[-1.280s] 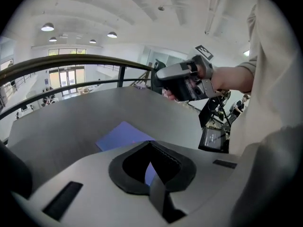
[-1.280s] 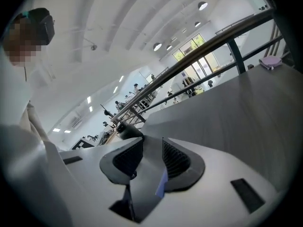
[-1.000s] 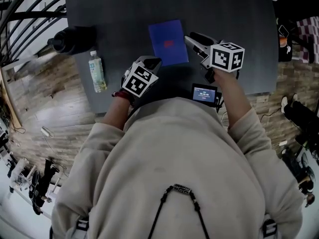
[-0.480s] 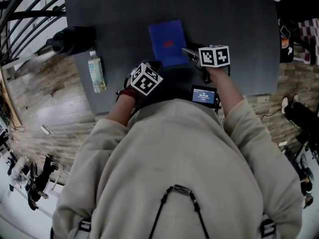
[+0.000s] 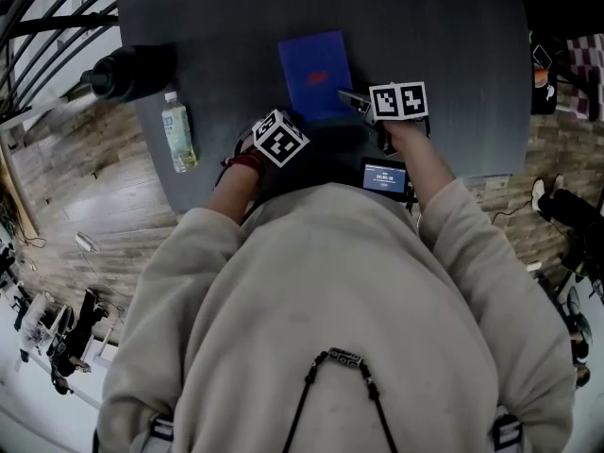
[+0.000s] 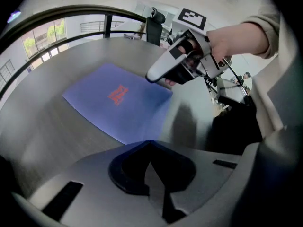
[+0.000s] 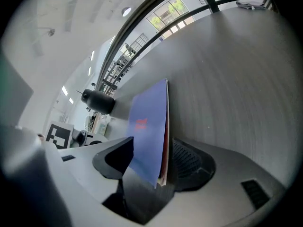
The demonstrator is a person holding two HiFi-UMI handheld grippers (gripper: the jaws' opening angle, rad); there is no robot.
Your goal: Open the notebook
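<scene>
A blue notebook (image 5: 314, 69) with a red mark on its cover lies closed on the dark grey table (image 5: 434, 36). My right gripper (image 5: 346, 98) is low at the notebook's near right corner. In the right gripper view that corner of the notebook (image 7: 149, 122) stands between the jaws of the right gripper (image 7: 154, 144), which are opening, and the pads do not press on it. My left gripper (image 5: 286, 121) hovers just short of the notebook's near edge (image 6: 128, 136). The left gripper (image 6: 151, 144) has its jaws together with nothing in them.
A water bottle (image 5: 177, 132) lies at the table's left edge, with a black cylinder-shaped object (image 5: 127, 72) behind it. A small device with a lit screen (image 5: 385, 176) sits at the near edge under my right forearm. Wooden floor surrounds the table.
Both grippers have sunk toward the table. The right one moved left onto the notebook's near right corner. The left one closed in on the notebook's near edge.
</scene>
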